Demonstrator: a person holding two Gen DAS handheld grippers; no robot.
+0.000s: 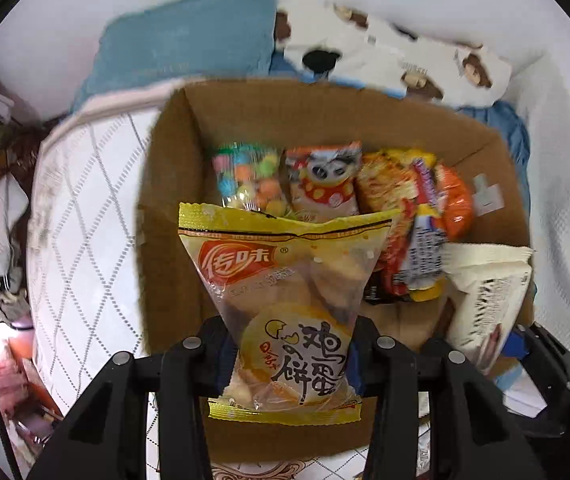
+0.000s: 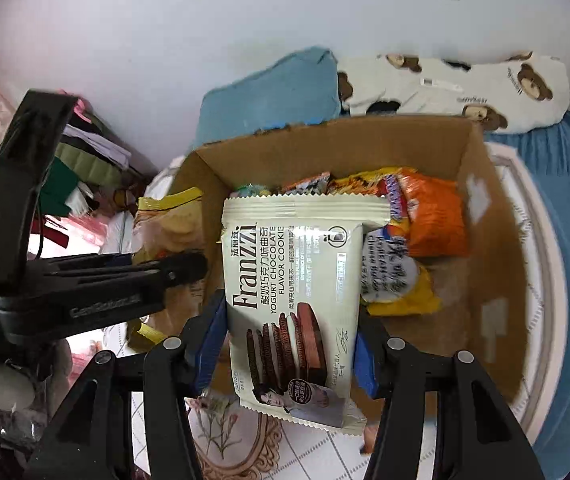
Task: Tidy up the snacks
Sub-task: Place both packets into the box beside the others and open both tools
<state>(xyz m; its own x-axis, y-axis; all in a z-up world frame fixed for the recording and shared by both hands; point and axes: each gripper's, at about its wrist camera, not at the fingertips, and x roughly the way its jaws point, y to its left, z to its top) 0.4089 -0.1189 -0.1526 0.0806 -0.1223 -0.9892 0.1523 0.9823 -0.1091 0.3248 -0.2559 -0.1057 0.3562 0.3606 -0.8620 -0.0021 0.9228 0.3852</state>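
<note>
**Two snack packs held over the cardboard box**

White wall and a quilted mattress [image 1: 85,208] frame the scene, with a blue pillow [image 1: 189,36] and a white bear-print cushion [image 2: 457,88] lying at the far side. On the bed sits an open cardboard box [image 1: 173,168], its flaps up.

Along the far wall of the box stands a row of snacks: a clear bag of pastel candies [image 1: 247,178] at the left, a red-and-white packet with a cartoon face [image 1: 325,184] beside it, then an orange noodle-style packet [image 1: 389,188] and an orange bag [image 2: 435,216] at the right, the last ones overlapping.

The left claw [image 1: 291,354] grips a yellow egg-biscuit pack [image 1: 285,280] by its lower part, blue pads pressed on both sides, the pack standing up above the near-left part of the box. The right claw [image 2: 287,350] is clamped on a cream Franzzi chocolate cookie pack [image 2: 293,292], held upright over the near side of the box. From the right claw's camera, the left claw appears at the left, just outside the box's left wall, with its yellow pack poking above it. Both frames are slightly blurred.
</note>
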